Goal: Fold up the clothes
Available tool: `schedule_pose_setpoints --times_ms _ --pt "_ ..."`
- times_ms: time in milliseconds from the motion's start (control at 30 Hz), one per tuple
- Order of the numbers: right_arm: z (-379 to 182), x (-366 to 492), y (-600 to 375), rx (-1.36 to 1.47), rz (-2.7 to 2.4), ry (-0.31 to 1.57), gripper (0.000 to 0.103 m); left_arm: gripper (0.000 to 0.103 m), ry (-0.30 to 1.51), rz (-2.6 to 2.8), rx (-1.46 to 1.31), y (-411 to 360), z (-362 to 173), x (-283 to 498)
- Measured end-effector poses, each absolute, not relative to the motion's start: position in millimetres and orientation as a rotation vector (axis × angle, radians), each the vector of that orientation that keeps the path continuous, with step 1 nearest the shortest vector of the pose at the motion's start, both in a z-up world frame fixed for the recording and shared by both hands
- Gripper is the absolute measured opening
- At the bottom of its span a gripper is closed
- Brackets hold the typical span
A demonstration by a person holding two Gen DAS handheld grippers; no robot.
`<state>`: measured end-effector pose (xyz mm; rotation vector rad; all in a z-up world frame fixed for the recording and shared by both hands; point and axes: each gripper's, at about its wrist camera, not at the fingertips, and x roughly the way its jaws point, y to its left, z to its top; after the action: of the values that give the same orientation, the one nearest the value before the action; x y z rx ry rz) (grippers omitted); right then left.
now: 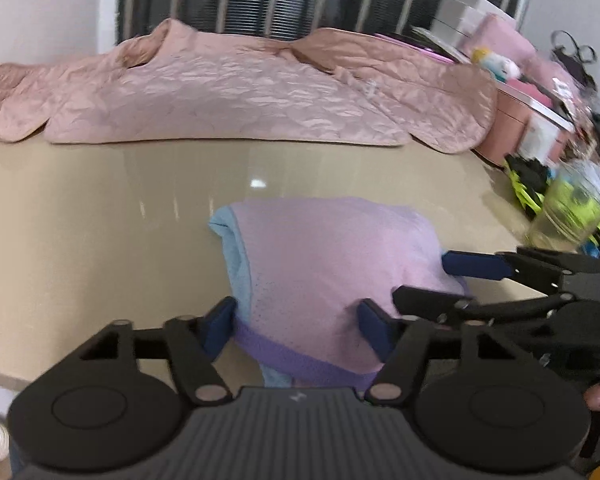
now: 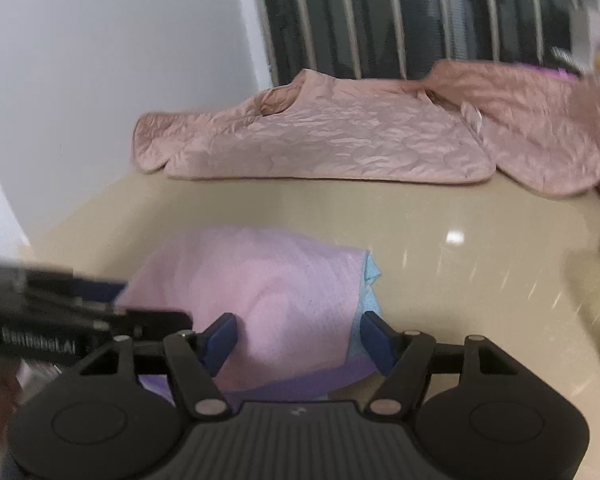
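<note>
Pink-and-blue garment [image 1: 332,272] sits as a compact folded bundle at the desk's [image 1: 100,240] near edge, left gripper [image 1: 296,320] and right gripper [image 2: 298,338] jaws both spread, straddling it, pinching nothing; folding looks largely finished.

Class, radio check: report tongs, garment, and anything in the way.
Left tongs open, straddling folded pink garment. Right tongs open over it too. Quilted pink jacket lies beyond, apart. Nothing blocking.

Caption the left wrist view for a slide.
Both open tools, left and right, straddle a folded pink garment on the beige table.
</note>
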<state>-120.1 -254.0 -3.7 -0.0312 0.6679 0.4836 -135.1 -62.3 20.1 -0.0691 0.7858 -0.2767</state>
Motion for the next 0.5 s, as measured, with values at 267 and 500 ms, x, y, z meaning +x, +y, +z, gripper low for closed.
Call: schedule_pose_setpoints --times_ms 267,500 --pt "-5 -141 -245 -0.081 0.531 0.631 0.033 0.023 0.811 -0.346 -0.135 -62 20 -132" --pt "-3 -153 -239 -0.033 0.507 0.606 0.015 0.015 0.768 -0.360 -0.173 -58 31 -130"
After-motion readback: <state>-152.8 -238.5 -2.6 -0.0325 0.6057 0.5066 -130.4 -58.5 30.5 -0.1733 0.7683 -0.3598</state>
